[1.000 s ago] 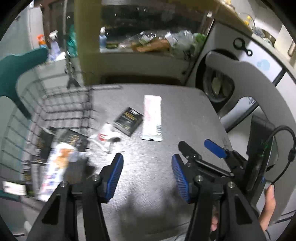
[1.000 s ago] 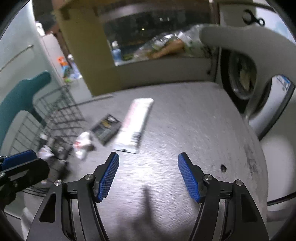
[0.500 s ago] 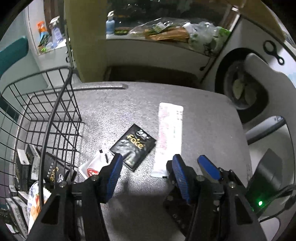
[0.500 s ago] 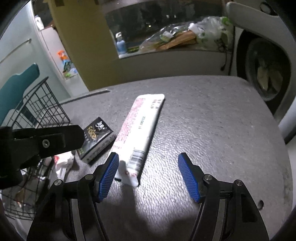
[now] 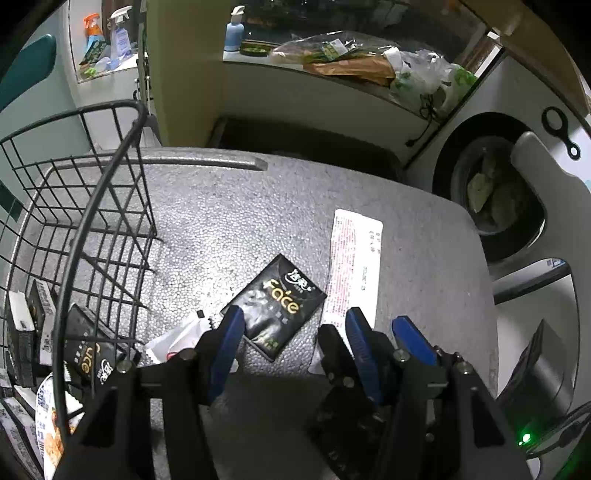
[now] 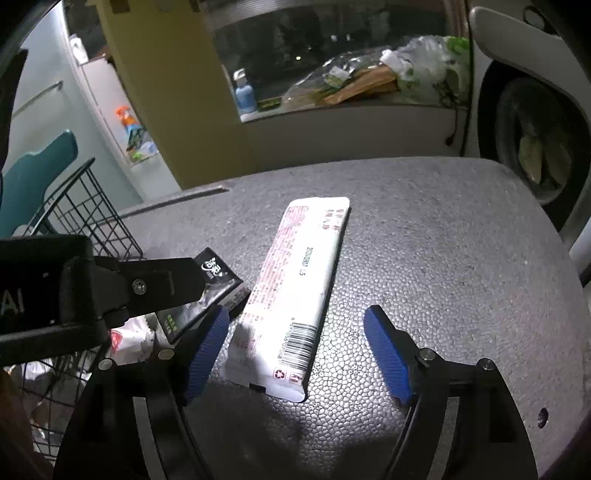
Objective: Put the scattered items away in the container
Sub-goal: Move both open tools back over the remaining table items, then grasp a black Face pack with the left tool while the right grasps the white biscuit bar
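A black "Face" tissue pack [image 5: 279,306] lies flat on the grey foam table, its near corner between the fingers of my open left gripper [image 5: 293,332]. Beside it on the right lies a long white wrapper [image 5: 354,266] [image 6: 295,291], whose barcode end sits between the blue pads of my open right gripper [image 6: 295,350]. A small white sachet [image 5: 177,338] [image 6: 129,339] rests left of the black pack. The black wire basket [image 5: 107,206] stands at the left and holds several packets. In the right wrist view the left gripper's black finger [image 6: 159,284] covers part of the black pack [image 6: 218,280].
Behind the table runs a sill with a blue bottle [image 5: 233,31] and plastic bags [image 5: 424,79]. A round dark drum opening [image 5: 495,195] sits at the right. Spray bottles [image 5: 107,37] stand far left. The table's right edge [image 6: 554,295] drops off close by.
Both grippers have moved forward and down toward the table. The black pack now lies between the left fingers and the white wrapper's end between the right pads. Nothing has been grasped.
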{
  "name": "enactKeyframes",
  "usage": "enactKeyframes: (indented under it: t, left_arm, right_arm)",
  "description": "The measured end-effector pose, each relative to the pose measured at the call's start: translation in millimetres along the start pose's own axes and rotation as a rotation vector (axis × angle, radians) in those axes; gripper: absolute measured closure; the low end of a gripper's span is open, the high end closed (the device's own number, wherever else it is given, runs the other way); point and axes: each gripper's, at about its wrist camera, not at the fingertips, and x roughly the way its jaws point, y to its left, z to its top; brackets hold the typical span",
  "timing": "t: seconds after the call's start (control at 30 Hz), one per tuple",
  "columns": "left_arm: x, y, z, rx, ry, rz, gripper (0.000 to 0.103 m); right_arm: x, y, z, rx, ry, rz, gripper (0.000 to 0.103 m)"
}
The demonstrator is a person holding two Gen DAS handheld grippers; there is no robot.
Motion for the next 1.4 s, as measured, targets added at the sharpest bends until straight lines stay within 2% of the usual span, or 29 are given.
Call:
enactKeyframes:
  t: [0.13,0.27,0.47,0.63,0.73,0.83,1.03,1.07,1.17,1.3,1.4]
  left_arm:
    - [2,2,-1,-0.010,0.015,-0.024,0.040]
    - [-3,5,-2,-0.041,-0.002,-0.089,0.040]
    - [-2,5,0,-0.053,-0.004,-0.069,0.039]
    - [0,6,4,-0.077,0.014,-0.064,0.039]
    - [8,13,8,-0.139,0.067,-0.117,0.039]
    - [15,16,12,-0.179,0.118,-0.128,0.039]
    - [17,15,15,-0.165,0.103,-0.104,0.039]
    - [16,15,15,-0.164,0.100,-0.106,0.039]
    - [16,15,13,-0.150,0.097,-0.095,0.039]
    - [17,15,11,-0.115,0.096,-0.084,0.039]
    - [17,13,11,-0.098,0.086,-0.066,0.039]
  right_arm:
    - [0,0,-1,-0.013,-0.001,0.001,0.027]
    - [-5,-4,-4,0.007,-0.005,-0.027,0.027]
    - [-7,-1,-7,-0.010,-0.009,-0.064,0.027]
    - [-5,0,-3,0.027,0.002,-0.080,0.025]
    - [-5,1,-2,0.059,0.000,-0.089,0.024]
    - [-4,4,-2,0.075,-0.002,-0.105,0.023]
    - [-1,7,0,0.066,0.011,-0.114,0.022]
    - [-1,7,-1,0.060,0.014,-0.112,0.023]
    - [-3,7,-2,0.037,0.025,-0.134,0.037]
    - [-12,-2,-7,0.024,0.036,-0.077,0.059]
    - [-19,-9,-14,0.026,0.052,-0.058,0.064]
